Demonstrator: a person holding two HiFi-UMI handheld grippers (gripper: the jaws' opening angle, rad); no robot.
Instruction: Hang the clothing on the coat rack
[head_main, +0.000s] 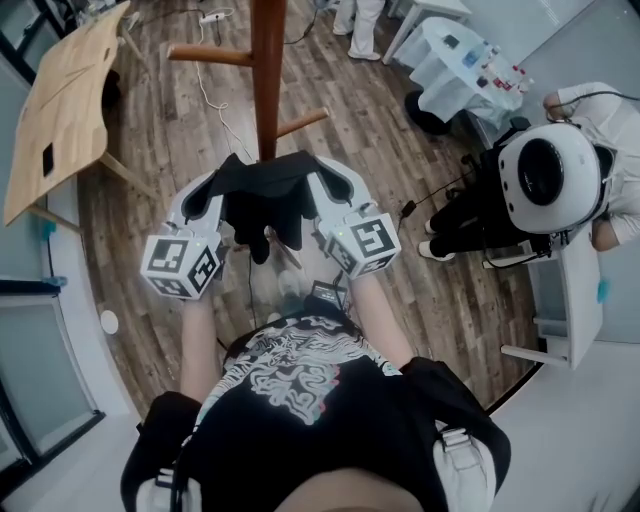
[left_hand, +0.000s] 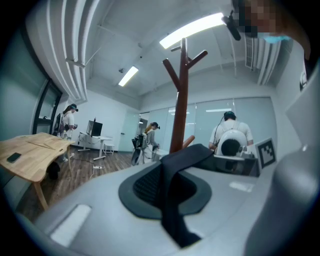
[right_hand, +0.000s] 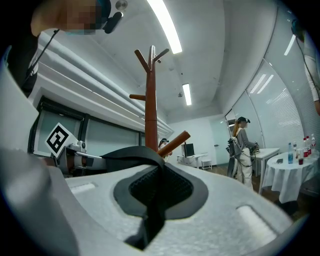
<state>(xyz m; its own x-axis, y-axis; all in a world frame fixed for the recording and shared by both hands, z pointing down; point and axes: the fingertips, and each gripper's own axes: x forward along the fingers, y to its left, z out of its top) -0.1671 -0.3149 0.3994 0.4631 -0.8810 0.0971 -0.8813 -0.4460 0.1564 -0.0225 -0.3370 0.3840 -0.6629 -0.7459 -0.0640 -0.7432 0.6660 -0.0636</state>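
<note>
Both jaw pairs are clamped: left gripper (head_main: 207, 198) and right gripper (head_main: 335, 190) each pinch a fold of the black clothing (head_main: 265, 195), strip of fabric visible between the pads in both gripper views. Clothing is off the floor, strung between the two grippers with a loose bit drooping mid-span. Coat rack (head_main: 268, 75) post is just beyond it, pegs bare, garment not on any.

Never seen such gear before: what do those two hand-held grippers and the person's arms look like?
The left gripper and right gripper have pale grey shells with dark textured pads. Each carries a cube of black-and-white square markers. Worn: a black short-sleeved shirt with a pale swirl print.
</note>
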